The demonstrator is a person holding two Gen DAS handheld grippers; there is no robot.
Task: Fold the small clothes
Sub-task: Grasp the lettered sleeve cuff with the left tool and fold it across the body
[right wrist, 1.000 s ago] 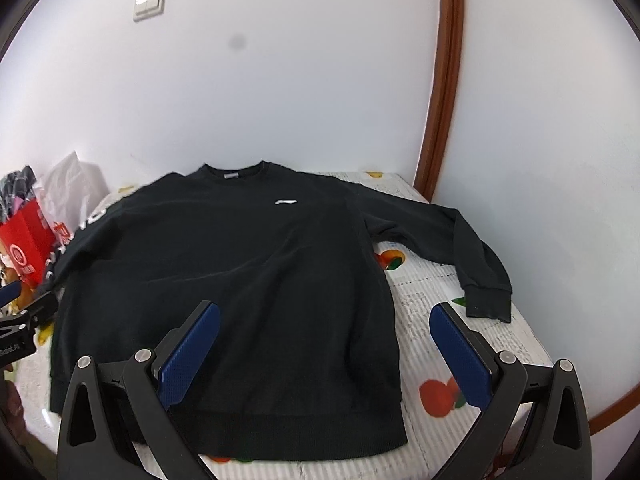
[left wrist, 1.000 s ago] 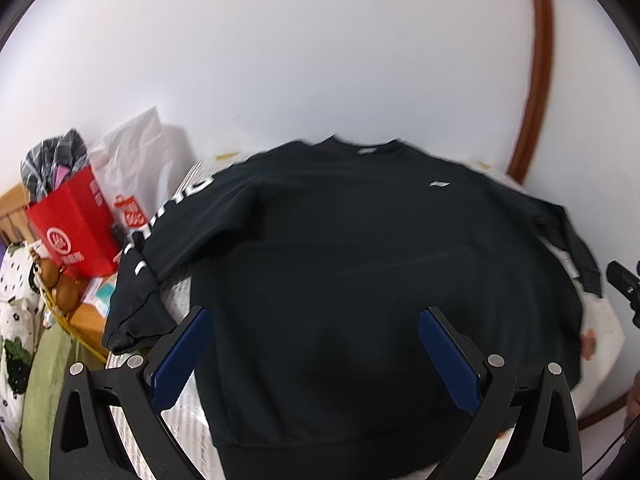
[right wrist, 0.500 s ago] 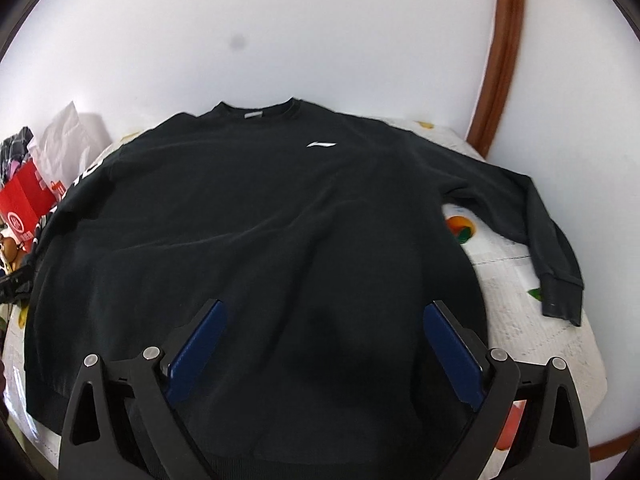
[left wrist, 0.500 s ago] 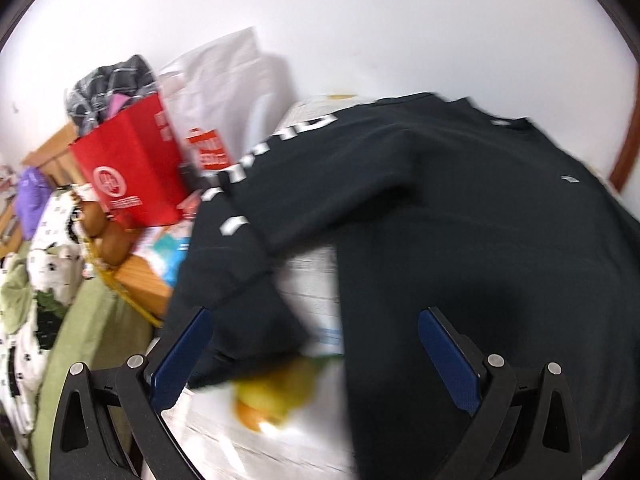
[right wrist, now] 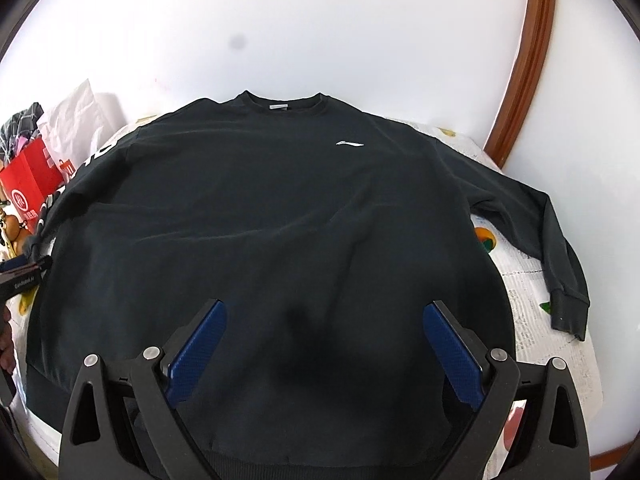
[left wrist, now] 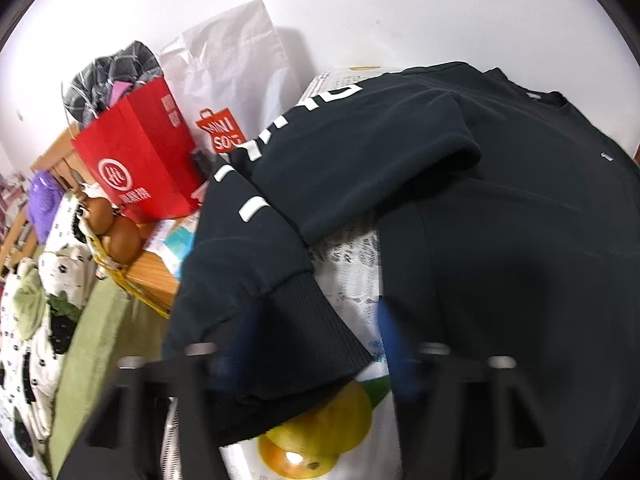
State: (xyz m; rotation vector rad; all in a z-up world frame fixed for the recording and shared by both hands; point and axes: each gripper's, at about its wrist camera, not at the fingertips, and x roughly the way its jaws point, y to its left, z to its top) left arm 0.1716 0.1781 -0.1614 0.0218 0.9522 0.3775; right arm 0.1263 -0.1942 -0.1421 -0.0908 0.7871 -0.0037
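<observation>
White walls back a table (right wrist: 528,280) covered in a fruit-print cloth, where a black sweatshirt (right wrist: 260,220) lies spread flat, collar toward the wall. At the sweatshirt's left side, the left gripper (left wrist: 316,340) has just been closing, its blurred blue pads either side of the ribbed cuff (left wrist: 316,320); whether they pinch it is unclear. Over the sweatshirt's hem, the right gripper (right wrist: 324,344) hangs with jaws wide apart, grasping nothing, and a red bag (left wrist: 140,160) stands beyond the left sleeve.
</observation>
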